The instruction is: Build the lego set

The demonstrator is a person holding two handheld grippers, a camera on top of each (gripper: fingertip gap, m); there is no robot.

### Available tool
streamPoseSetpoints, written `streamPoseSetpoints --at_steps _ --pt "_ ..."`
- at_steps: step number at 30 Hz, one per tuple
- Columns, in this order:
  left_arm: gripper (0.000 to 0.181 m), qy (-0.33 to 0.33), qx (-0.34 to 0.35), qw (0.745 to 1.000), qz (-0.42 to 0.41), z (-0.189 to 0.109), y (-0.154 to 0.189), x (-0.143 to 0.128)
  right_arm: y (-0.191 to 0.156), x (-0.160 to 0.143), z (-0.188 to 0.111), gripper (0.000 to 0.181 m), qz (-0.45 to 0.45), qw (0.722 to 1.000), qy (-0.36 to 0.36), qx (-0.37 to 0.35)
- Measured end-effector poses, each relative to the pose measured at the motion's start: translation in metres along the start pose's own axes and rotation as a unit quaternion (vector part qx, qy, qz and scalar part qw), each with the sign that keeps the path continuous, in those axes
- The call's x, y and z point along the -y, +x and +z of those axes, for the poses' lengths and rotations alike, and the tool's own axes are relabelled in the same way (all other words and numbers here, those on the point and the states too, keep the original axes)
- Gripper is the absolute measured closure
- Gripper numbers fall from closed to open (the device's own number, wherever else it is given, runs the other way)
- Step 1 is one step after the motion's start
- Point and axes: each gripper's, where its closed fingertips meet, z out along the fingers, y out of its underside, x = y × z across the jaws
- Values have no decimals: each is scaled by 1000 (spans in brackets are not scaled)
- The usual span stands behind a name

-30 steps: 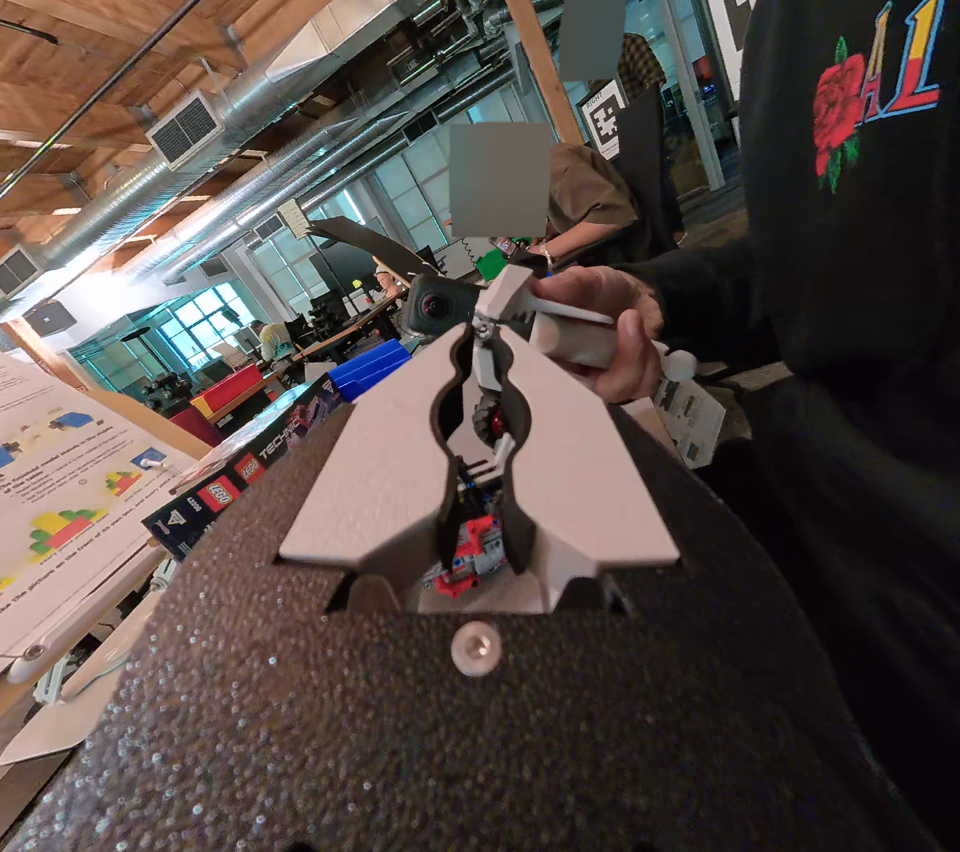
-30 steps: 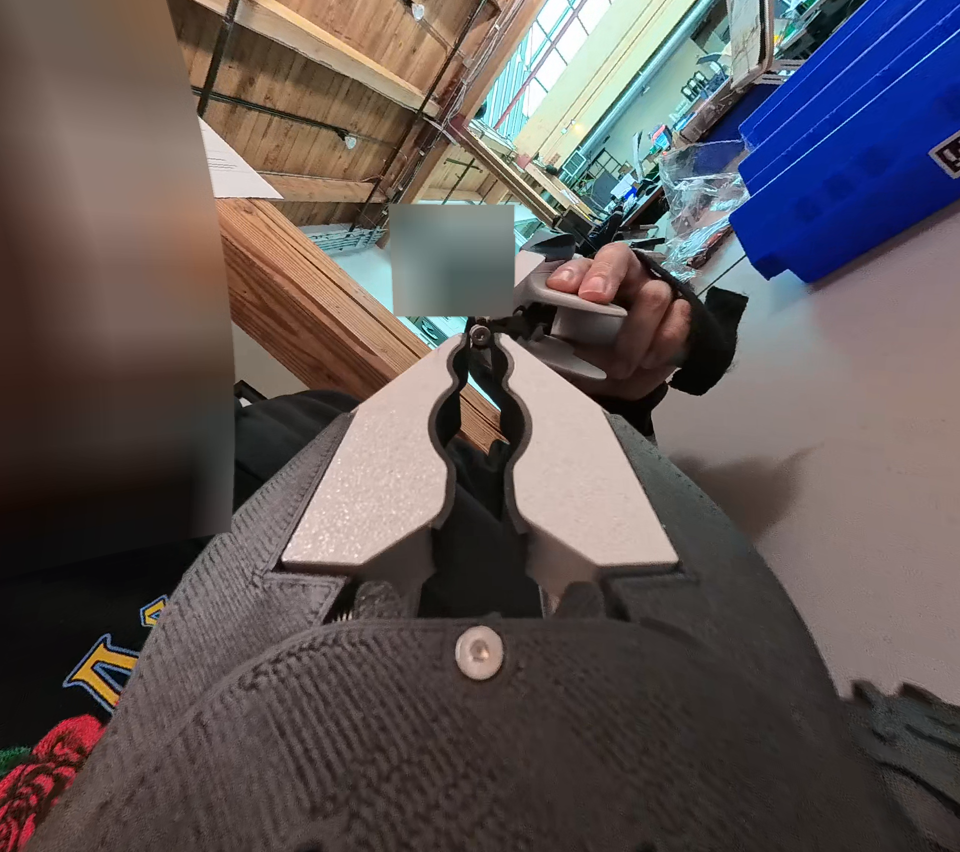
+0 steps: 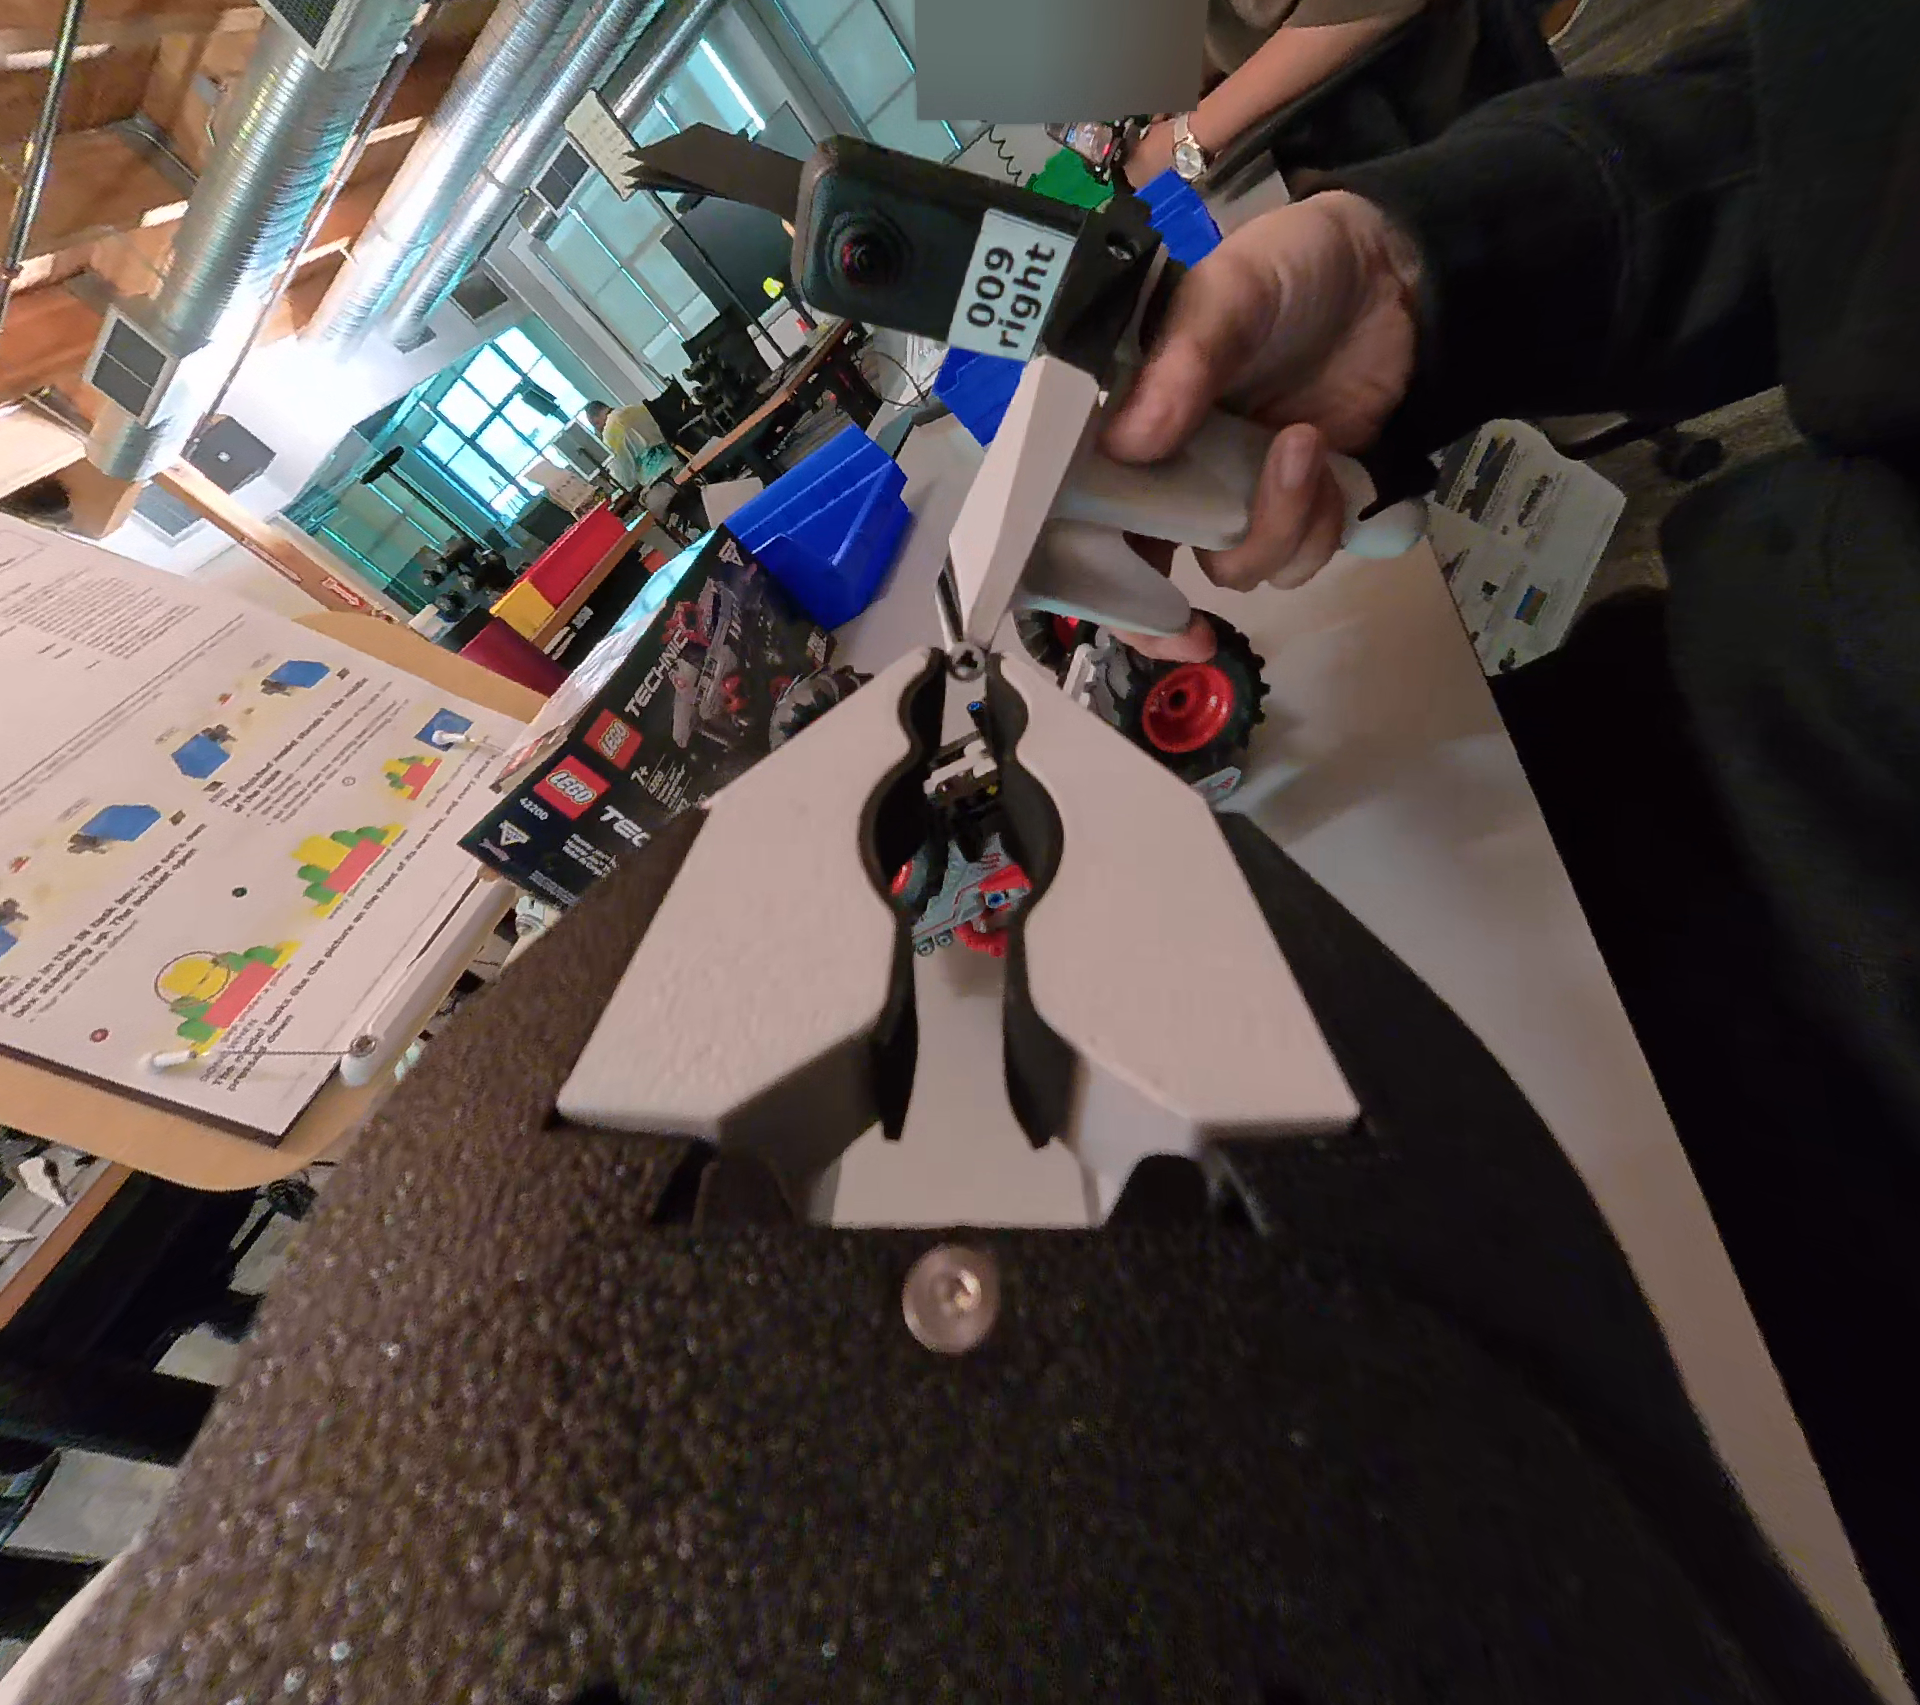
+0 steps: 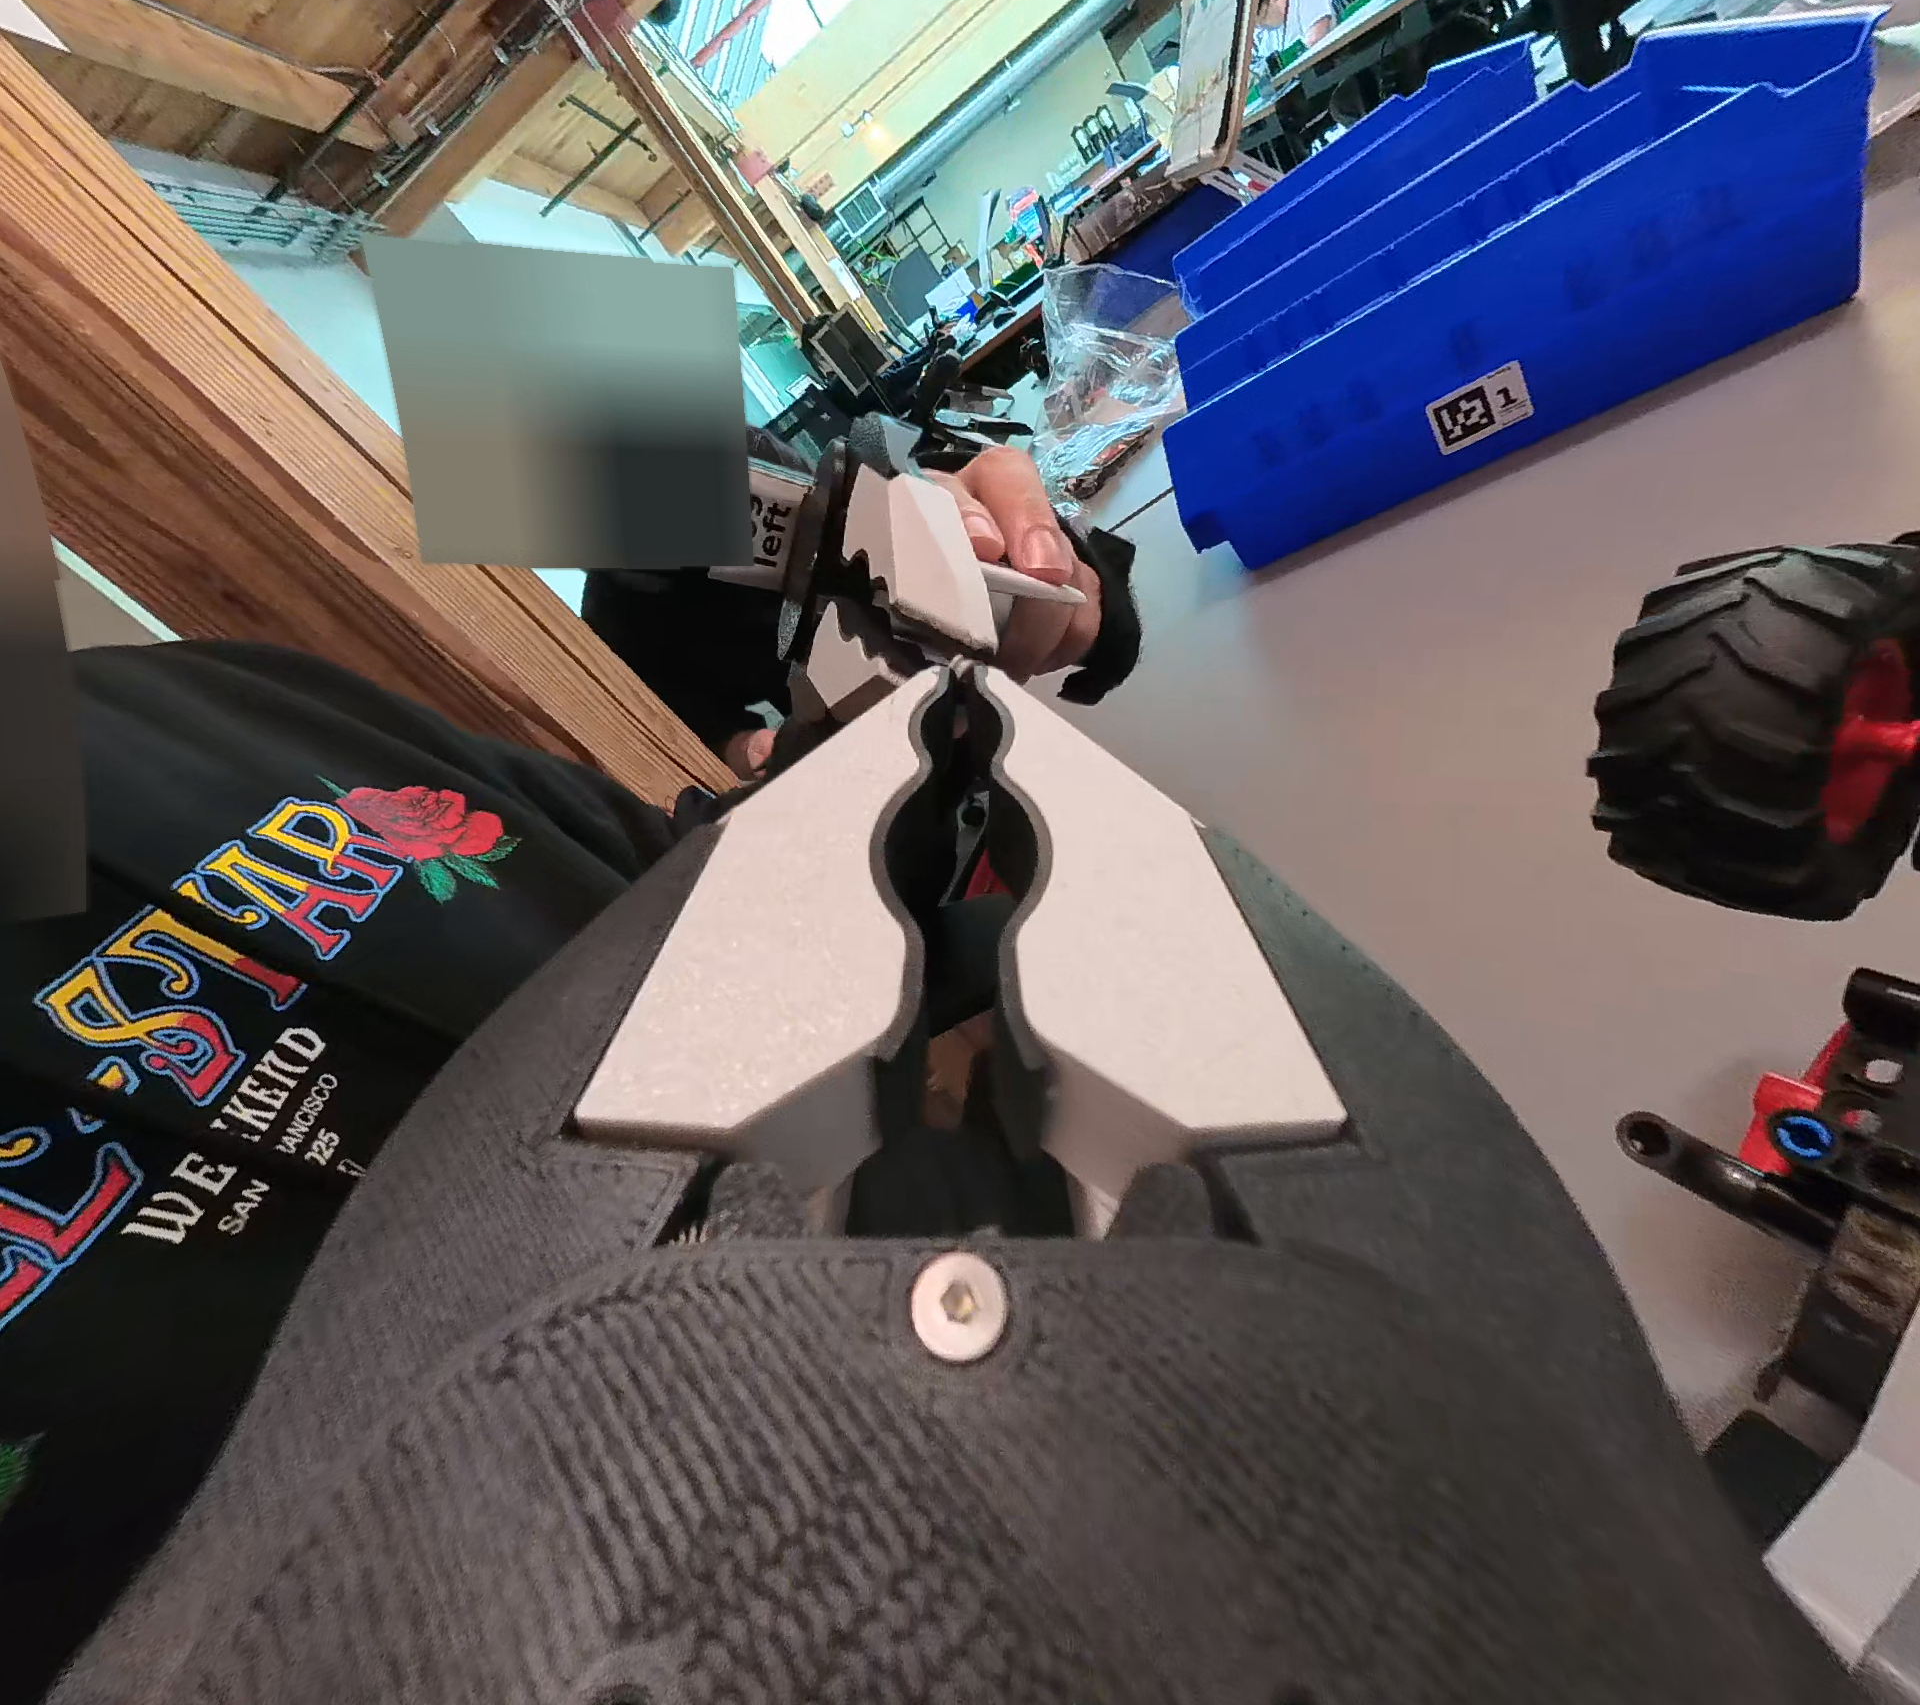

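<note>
Apparently both grippers pinch one small piece.

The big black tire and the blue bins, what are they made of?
The tire looks like soft matte rubber: deep chunky treads, dull black, around a glossy red plastic hub. The blue bins look like hard moulded plastic: smooth, slightly shiny walls with straight ridges. I can't be sure by sight alone.

white sticker, printed, on far gripper's black camera | boxed set carries brand marks; instruction sheet bears print | square-code tag on blue bin; lettering across black sweatshirt
</note>
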Motion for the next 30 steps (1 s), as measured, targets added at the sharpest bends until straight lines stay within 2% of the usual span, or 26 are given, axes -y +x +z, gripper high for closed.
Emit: streamPoseSetpoints --at_steps 5,7,10,13,21,23,25,30 --pt "177 4 7 1000 -2 2 -2 -2 3 2 -1 181 11 1000 8 -1" --pt "177 12 14 1000 -5 2 -4 1 -1 5 -3 174 32 999 18 20" --pt "177 43 16 999 -10 2 -5 9 -5 5 -4 162 50 998 11 41" --pt "177 84 4 996 -26 1 -2 20 -11 5 -5 159 55 997 6 60" --pt "177 132 -27 990 -35 4 6 31 -31 7 -3 168 142 977 25 157" --pt "177 138 -26 989 -40 3 5 32 -29 8 -4 174 142 977 29 156" --pt "177 135 -21 990 -37 2 3 31 -28 10 -6 172 146 976 33 156" --pt "177 112 -14 993 -26 2 2 24 -19 8 -5 176 102 988 24 113"
